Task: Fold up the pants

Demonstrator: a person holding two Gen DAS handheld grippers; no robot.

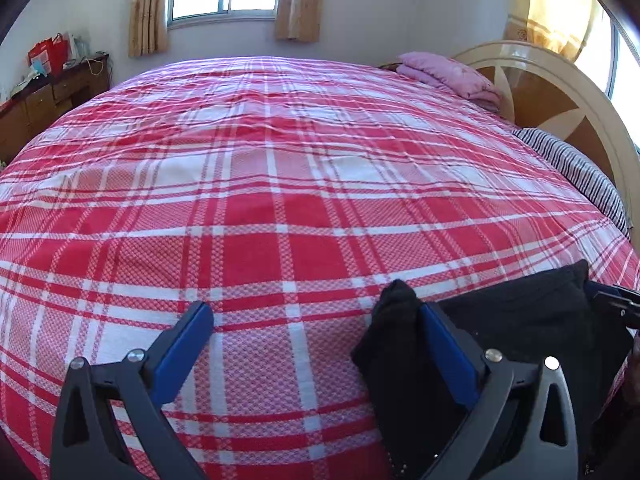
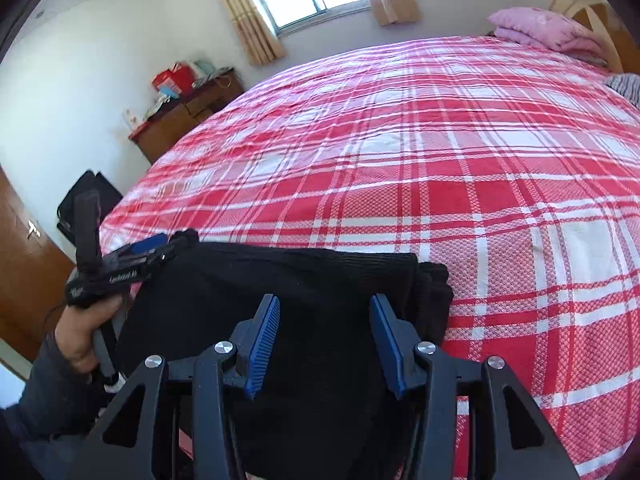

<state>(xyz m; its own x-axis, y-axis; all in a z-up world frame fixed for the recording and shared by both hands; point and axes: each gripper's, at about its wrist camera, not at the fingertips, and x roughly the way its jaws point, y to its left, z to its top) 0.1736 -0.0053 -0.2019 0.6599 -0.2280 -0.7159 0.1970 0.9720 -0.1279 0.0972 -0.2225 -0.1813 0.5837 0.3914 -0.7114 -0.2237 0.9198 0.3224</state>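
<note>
The black pants (image 2: 304,280) lie folded in a thick stack near the front edge of the bed with the red and white plaid cover (image 2: 460,152). My right gripper (image 2: 324,320) is open, its blue pads just above the stack, empty. My left gripper (image 1: 316,324) is open wide; a bunched corner of the pants (image 1: 396,320) rests against the inner side of its right finger, and I cannot tell if it hangs on it. The left gripper also shows in the right wrist view (image 2: 136,256) at the stack's left corner, held by a hand.
A folded pink blanket (image 1: 452,74) and a striped pillow (image 1: 576,168) lie by the wooden headboard (image 1: 560,96). A brown cabinet (image 2: 188,120) with red bags stands along the far wall. A dark bag (image 2: 86,204) sits on the floor beside a wooden door.
</note>
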